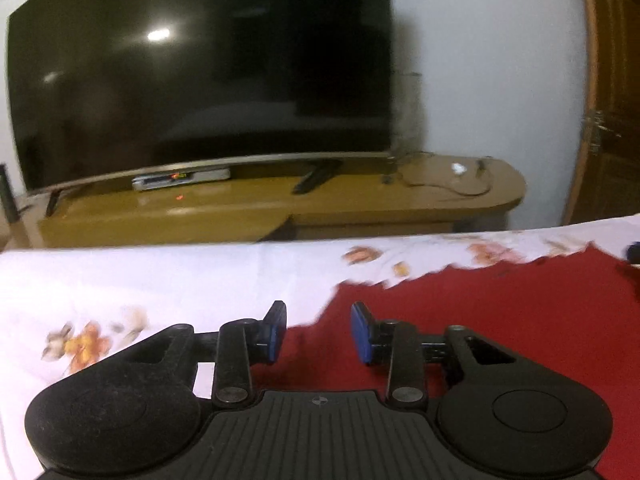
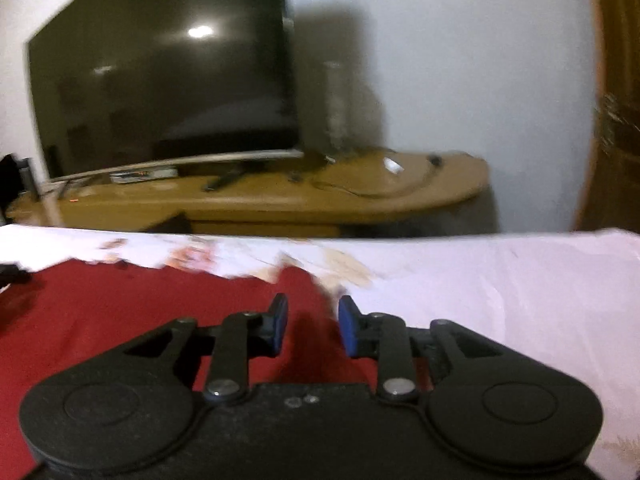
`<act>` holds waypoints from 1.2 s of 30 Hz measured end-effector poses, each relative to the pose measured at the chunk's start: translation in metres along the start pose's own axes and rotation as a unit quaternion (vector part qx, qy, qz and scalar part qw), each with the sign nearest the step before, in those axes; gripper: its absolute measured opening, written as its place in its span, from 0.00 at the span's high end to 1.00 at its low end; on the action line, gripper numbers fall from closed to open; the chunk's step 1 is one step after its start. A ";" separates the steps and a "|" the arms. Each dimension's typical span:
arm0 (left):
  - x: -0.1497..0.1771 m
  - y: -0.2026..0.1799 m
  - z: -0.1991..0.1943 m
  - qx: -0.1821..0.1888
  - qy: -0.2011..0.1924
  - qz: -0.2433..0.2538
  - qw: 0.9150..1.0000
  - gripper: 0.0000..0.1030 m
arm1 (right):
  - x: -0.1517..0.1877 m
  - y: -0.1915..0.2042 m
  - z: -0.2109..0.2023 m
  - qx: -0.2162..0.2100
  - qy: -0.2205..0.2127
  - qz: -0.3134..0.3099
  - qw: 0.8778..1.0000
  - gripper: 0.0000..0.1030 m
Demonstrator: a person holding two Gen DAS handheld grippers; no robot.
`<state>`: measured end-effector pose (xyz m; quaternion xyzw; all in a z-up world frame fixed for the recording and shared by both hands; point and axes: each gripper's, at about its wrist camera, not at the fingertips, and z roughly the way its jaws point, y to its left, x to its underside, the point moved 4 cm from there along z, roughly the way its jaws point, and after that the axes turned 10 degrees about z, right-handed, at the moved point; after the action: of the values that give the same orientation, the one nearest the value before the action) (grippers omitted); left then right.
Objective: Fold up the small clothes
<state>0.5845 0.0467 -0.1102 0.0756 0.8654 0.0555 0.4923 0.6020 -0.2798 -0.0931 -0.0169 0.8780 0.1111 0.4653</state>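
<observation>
A red garment (image 1: 500,312) lies flat on a white sheet with orange flowers (image 1: 140,280). My left gripper (image 1: 319,330) is open, its blue pads over the garment's left edge, holding nothing. In the right wrist view the same red garment (image 2: 140,304) lies on the sheet (image 2: 500,288). My right gripper (image 2: 313,326) is open over the garment's right edge, with red cloth between and below the fingers. Whether the pads touch the cloth I cannot tell. A dark bit of the other gripper shows at the far right of the left view (image 1: 633,252).
Beyond the sheet's far edge stands a low wooden TV cabinet (image 1: 360,204) with a large dark TV (image 1: 200,72), a set-top box (image 1: 182,178) and cables. A white wall (image 1: 500,60) and a wooden door (image 1: 612,92) are at right.
</observation>
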 end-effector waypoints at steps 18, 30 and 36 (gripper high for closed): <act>-0.001 -0.079 0.034 0.064 0.033 0.027 0.997 0.58 | 0.021 0.111 0.058 -0.077 0.098 -0.073 0.989 0.68; 0.025 -0.011 0.020 0.007 0.040 0.022 0.999 0.37 | 0.013 0.043 0.031 -0.017 0.082 -0.077 0.994 0.58; 0.025 0.002 0.021 0.006 0.051 -0.002 0.999 0.34 | 0.011 -0.003 0.027 -0.007 0.090 -0.026 0.996 0.59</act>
<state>0.5901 0.0533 -0.1415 0.0739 0.8896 0.0535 0.4476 0.6184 -0.2763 -0.1170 -0.0524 0.9148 0.1029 0.3870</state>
